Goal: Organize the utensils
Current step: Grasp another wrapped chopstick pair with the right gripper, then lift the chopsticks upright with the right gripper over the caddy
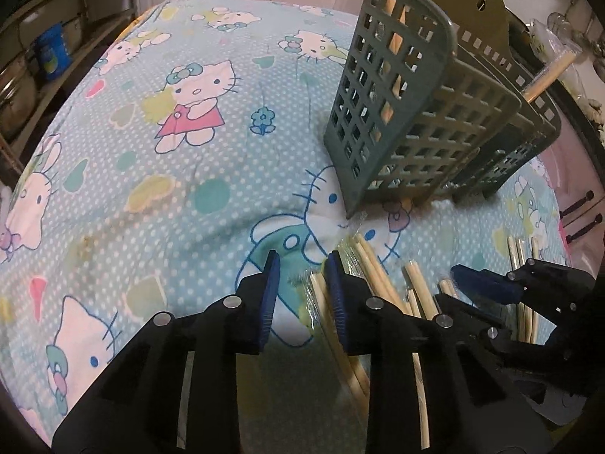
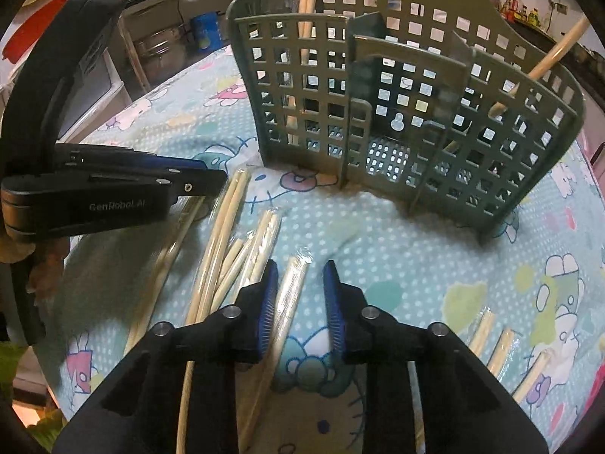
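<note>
- one green slotted utensil holder [image 2: 397,121] stands on the counter [image 1: 151,196], two chopsticks inside
- left claw [image 1: 302,295] open, empty
- right claw [image 2: 298,302] open around one wrapped chopstick pair [image 2: 289,295]

Cloth [image 1: 189,196]: pale blue, white polka dots, cartoon cat print in white, pink, green.
Basket [image 2: 397,121]: grey-green plastic, square-hole grid.
Chopsticks [image 2: 223,242]: pale wood, clear wrappers.
Grippers: black, blue pads [image 2: 267,302].
</note>
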A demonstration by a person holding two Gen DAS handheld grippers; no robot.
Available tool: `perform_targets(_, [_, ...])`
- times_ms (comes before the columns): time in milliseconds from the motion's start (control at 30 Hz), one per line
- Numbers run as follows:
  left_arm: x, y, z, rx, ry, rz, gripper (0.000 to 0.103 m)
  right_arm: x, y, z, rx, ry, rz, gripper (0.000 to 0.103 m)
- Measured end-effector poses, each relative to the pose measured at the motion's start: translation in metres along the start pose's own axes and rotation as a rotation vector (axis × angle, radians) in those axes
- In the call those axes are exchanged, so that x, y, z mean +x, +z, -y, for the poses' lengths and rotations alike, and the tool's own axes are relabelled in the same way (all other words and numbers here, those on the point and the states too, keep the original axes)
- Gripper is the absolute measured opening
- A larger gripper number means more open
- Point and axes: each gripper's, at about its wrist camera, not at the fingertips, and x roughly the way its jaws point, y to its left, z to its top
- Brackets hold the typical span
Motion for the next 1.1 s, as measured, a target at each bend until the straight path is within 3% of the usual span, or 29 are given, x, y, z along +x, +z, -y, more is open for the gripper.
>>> perform_targets(200, [0.002,0.004,-0.009,-0.026,-0.017,-0.006,0.008,0.001,0.009,0.011,0.035,0.035,-0.018,0.013])
perform_targets(333, [-0.004,0.002,-0.012,-0.041,-0.027,0.006,0.006,-0.010,0.009,0.020,0.075,0.076,0.001,0.011])
perform_targets(600, [-0.041,0.000,-0.013,-0.064,-0.076,0.110,0.005,-0.064,0.007,0.030,0.105,0.117,0.151,0.011])
perform_targets(1100, [-0.133,0.008,0.028,0.017,-0.103,0.341,0.004,-0.167,0.005,0.037,0.124,0.082,0.440,0.011])
